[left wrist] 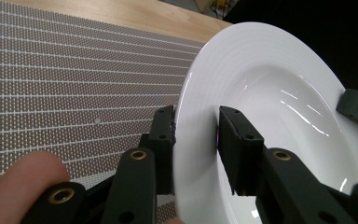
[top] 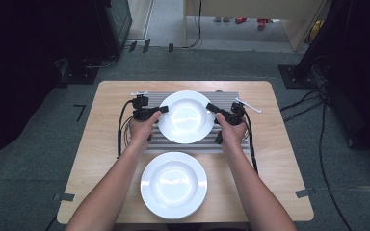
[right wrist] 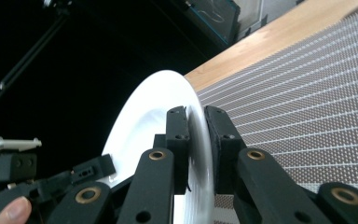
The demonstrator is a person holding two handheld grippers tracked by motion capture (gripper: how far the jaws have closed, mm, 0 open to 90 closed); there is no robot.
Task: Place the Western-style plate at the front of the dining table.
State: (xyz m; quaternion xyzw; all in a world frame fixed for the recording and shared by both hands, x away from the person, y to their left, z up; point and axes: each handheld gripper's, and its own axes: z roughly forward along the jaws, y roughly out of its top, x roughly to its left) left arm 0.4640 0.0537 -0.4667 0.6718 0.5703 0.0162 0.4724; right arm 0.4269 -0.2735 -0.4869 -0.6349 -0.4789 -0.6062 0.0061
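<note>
White plate (top: 186, 117), over the grey mat (top: 159, 142) on the tabletop (top: 103, 144), is pinched at opposite rims by the left claw (top: 163, 109) and right claw (top: 209, 107); keep both grips firm and level.

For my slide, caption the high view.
Both grippers, left and right, clamp opposite rims of the far plate above a grey mat.

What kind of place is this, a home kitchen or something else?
Probably a lab or workshop set up for recording, not a kitchen. A small wooden table stands on grey carpet, cables trail across the floor, and dark equipment stands flank the table. The held plate and grey mat look staged.
</note>
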